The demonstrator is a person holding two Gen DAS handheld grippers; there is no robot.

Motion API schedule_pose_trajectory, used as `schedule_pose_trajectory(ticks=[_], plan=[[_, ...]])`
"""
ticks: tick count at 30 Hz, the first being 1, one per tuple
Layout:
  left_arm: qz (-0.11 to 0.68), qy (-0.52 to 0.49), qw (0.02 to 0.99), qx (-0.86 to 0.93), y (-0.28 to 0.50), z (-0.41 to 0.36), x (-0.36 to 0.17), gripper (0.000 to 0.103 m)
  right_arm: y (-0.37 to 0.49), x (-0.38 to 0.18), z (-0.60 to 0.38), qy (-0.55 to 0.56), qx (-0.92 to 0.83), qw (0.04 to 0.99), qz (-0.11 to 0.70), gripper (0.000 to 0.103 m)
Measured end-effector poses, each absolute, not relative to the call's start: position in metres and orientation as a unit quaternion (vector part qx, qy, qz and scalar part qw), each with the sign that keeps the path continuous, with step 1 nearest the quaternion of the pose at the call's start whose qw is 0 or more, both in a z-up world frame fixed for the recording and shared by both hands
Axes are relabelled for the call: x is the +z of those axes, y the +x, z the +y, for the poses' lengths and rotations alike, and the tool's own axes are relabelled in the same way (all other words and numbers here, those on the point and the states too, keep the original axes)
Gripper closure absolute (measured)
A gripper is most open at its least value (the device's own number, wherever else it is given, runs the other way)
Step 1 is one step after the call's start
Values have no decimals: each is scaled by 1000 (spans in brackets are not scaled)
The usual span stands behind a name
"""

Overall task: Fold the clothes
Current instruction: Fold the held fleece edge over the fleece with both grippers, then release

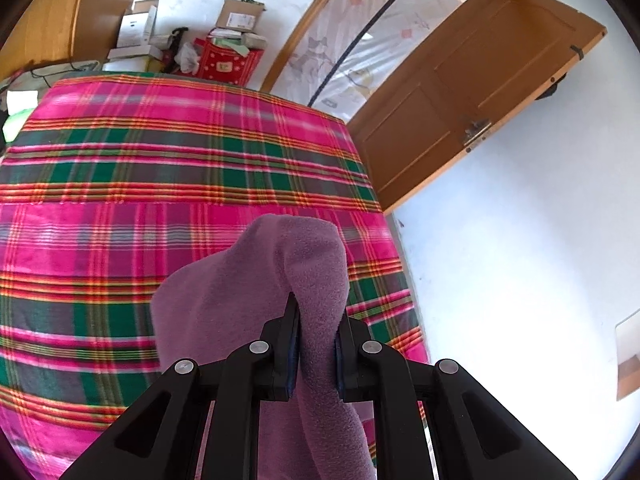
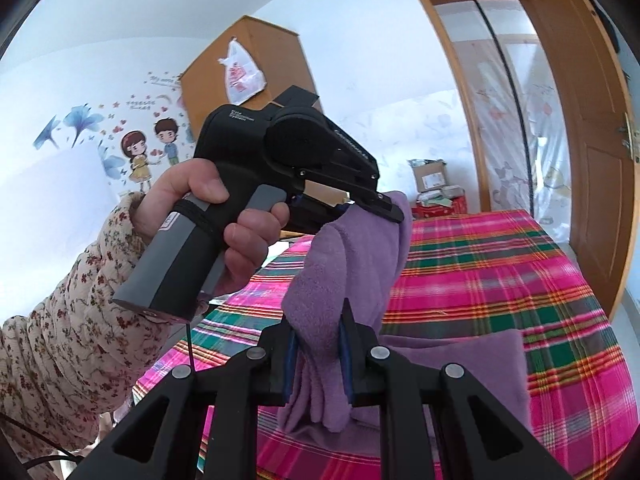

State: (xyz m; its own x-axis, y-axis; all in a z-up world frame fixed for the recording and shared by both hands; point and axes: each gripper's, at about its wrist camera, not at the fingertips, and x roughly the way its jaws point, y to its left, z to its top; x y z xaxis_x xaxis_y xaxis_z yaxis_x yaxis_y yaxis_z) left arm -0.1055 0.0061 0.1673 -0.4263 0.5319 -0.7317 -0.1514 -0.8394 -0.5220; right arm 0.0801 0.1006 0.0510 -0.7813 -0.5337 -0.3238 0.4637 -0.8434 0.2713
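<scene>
Pinching purple fleece garment [image 1: 316, 280], both grippers' jaws closed on cloth above plaid bedspread [image 1: 160, 160]; door [image 1: 480, 92] beside.

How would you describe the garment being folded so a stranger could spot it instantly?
Find the bed under the pink-and-green plaid blanket. Above it hangs a purple fleece garment, pinched by both hand-held grippers. It is the only plain, unpatterned fabric there.
</scene>
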Motion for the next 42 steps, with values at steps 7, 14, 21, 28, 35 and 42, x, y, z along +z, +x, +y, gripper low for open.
schedule_pose_trajectory(ticks=[7, 14, 21, 28, 35, 42], plan=[[-183, -516, 220, 808, -121, 36, 155, 89, 77, 42, 127, 214, -942, 235, -108, 84], [-167, -536, 230, 795, -131, 66, 137, 89, 73, 27, 153, 231, -944, 198, -130, 84], [-161, -563, 240, 774, -145, 94, 109, 89, 69, 11, 174, 248, -942, 170, -151, 84], [-145, -584, 238, 762, -155, 118, 86, 89, 63, -2, 189, 265, -938, 150, -165, 84], [-137, -603, 230, 752, -165, 134, 66, 89, 58, -16, 199, 285, -933, 137, -172, 84], [-135, -612, 228, 745, -169, 140, 53, 83, 55, -27, 204, 297, -930, 130, -175, 84]])
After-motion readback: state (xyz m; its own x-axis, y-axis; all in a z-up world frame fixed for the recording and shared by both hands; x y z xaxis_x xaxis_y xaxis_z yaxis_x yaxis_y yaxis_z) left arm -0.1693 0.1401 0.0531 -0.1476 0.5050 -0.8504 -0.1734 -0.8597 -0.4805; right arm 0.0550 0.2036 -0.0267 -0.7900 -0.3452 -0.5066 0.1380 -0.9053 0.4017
